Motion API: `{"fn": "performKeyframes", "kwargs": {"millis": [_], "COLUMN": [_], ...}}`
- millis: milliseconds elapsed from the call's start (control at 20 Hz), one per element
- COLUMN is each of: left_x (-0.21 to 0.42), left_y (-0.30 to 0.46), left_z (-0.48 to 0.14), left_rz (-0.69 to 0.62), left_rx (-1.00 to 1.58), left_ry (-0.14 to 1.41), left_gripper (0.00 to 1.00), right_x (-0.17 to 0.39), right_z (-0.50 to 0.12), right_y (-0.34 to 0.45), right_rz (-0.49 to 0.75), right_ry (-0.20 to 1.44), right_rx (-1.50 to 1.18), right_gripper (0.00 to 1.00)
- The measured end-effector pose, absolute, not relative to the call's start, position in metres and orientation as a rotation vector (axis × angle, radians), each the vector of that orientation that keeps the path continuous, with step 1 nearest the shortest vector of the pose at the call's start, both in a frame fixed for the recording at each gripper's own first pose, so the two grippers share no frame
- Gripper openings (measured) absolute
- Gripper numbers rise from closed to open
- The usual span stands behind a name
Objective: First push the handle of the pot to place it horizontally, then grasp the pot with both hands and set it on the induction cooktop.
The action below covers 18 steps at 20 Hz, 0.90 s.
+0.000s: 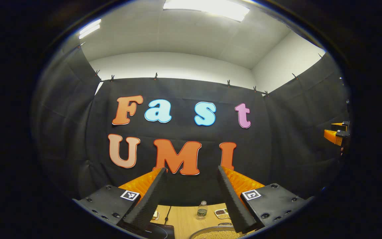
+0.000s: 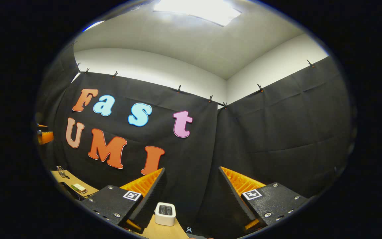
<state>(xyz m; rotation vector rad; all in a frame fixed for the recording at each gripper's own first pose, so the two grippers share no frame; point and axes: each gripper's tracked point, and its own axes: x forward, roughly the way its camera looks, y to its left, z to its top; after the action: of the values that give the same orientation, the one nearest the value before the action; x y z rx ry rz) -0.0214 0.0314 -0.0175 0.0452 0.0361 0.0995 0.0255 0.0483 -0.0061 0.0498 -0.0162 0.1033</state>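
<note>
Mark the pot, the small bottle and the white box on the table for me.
pot [image 1: 217, 235]: left gripper view, on the grain-like filling inside its rim.
small bottle [image 1: 202, 210]: left gripper view, on its clear body.
white box [image 2: 164, 214]: right gripper view, on its front face.

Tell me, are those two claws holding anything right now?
No. The left gripper and right gripper are both open, with nothing between their fingers.
</note>
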Motion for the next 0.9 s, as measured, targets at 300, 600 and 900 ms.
{"fn": "performKeyframes", "kwargs": {"millis": [300,600,900], "left_x": [-0.02,-0.016,-0.027], "left_y": [0.038,0.02,-0.004], "left_z": [-0.022,-0.065,-0.146], "left_rz": [0.13,0.11,0.106], "left_rx": [0.069,0.074,0.056], "left_ry": [0.061,0.183,0.418], "left_gripper": [0.96,0.84,0.08], "right_x": [0.039,0.045,0.058], "right_z": [-0.02,-0.045,-0.063], "right_y": [0.065,0.07,0.074], "right_rz": [0.138,0.168,0.217], "right_ry": [-0.011,0.025,0.045], "right_rx": [0.061,0.065,0.087], "right_gripper": [0.95,0.95,0.95]}}
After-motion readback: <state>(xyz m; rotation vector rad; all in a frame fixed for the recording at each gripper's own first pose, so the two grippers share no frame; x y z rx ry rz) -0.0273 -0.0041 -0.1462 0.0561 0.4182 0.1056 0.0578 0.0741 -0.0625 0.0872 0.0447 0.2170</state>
